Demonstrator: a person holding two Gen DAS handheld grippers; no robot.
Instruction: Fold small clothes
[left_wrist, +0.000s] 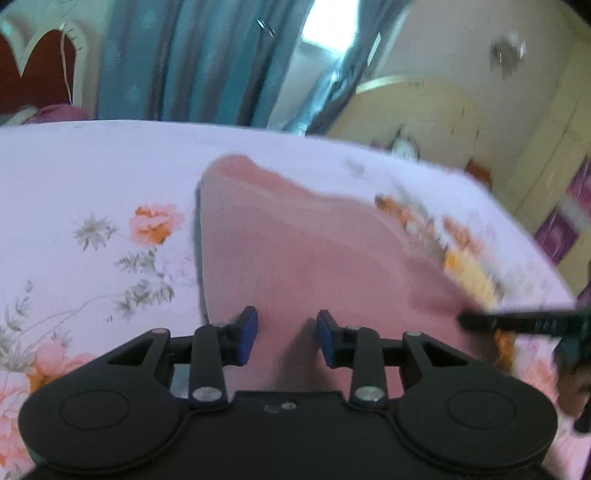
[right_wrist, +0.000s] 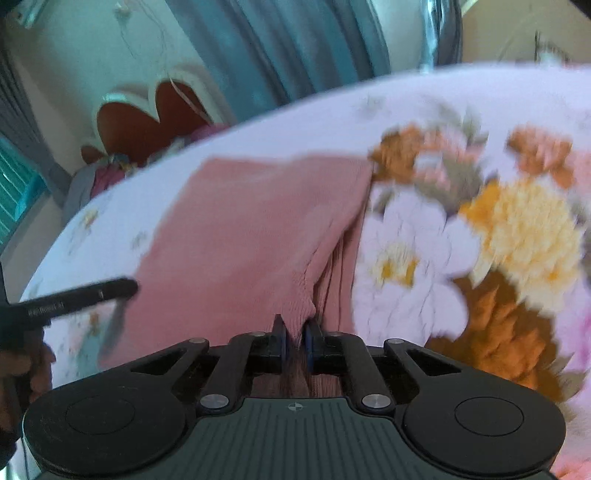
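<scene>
A small pink ribbed garment (left_wrist: 280, 243) lies on the flowered bedsheet (left_wrist: 92, 177). My left gripper (left_wrist: 287, 338) is open, its blue pads (left_wrist: 248, 334) spread over the garment's near edge with cloth between them, not pinched. My right gripper (right_wrist: 294, 338) is shut on the pink garment (right_wrist: 255, 229), bunching its near right corner into folds and lifting it. The right gripper's black finger (left_wrist: 517, 321) shows at the right in the left wrist view. The left gripper's finger (right_wrist: 77, 295) shows at the left in the right wrist view.
The bedsheet (right_wrist: 480, 229) has large orange and yellow flowers on the right. Teal curtains (left_wrist: 177, 62) hang behind the bed. A red and white headboard (right_wrist: 147, 118) stands at the far left, with bundled cloth (right_wrist: 103, 173) beside it. A cream cabinet (left_wrist: 424, 110) stands at the far right.
</scene>
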